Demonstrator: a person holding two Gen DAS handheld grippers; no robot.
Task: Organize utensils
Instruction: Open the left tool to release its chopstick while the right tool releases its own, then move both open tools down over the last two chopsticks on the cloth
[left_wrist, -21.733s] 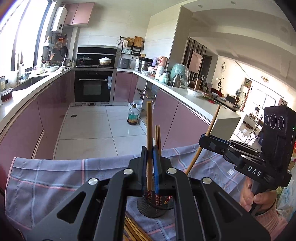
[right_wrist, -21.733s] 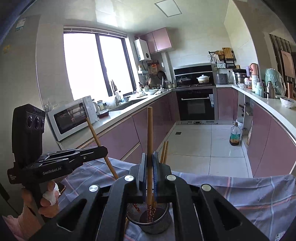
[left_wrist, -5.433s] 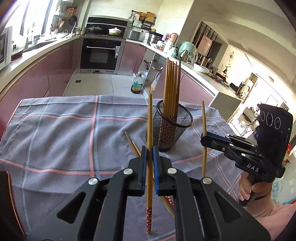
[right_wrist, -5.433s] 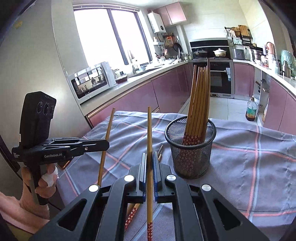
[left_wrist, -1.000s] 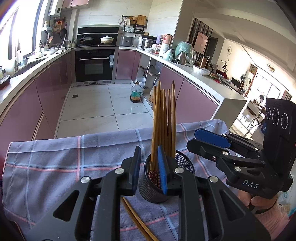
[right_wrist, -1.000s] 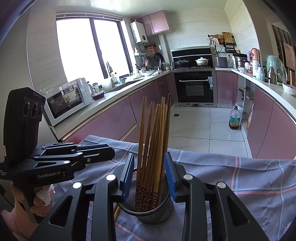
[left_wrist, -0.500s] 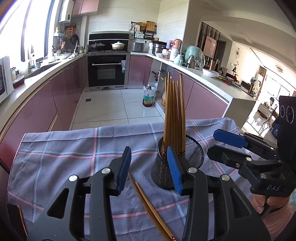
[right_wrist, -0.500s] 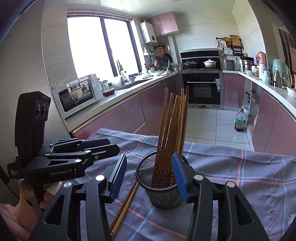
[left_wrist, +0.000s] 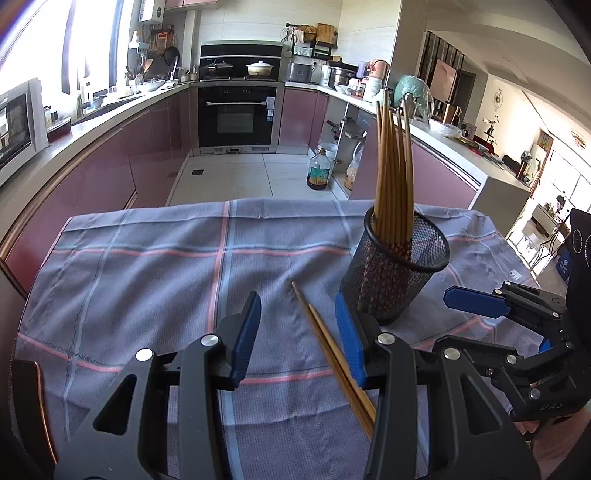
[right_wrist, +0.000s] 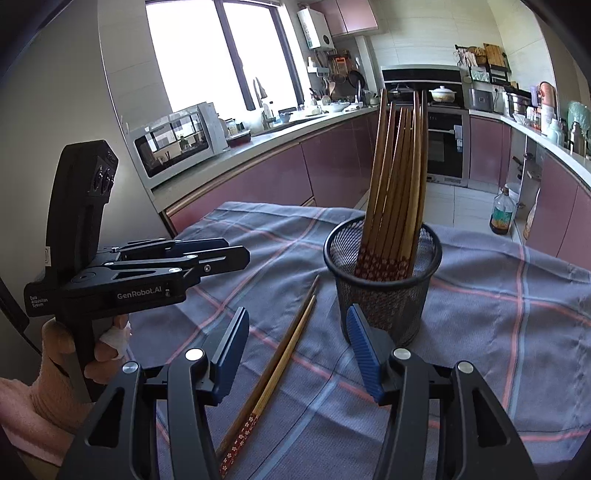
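- The cup (right_wrist: 384, 291) stands on the cloth (left_wrist: 147, 280), full of upright chopsticks (right_wrist: 397, 177); a wide gripper arm swinging in could knock it over and spill the lot.
- The cloth is loose, so a fingertip dragging on it could wrinkle it and shift the pair.
- Two loose sticks (right_wrist: 280, 354) lie touching, just beside the cup; either grab could pinch both or roll one away.
- The left gripper (left_wrist: 297, 339) and right gripper (right_wrist: 301, 349) have just been opening and stand apart, empty, both over that pair; reaching together they could collide.
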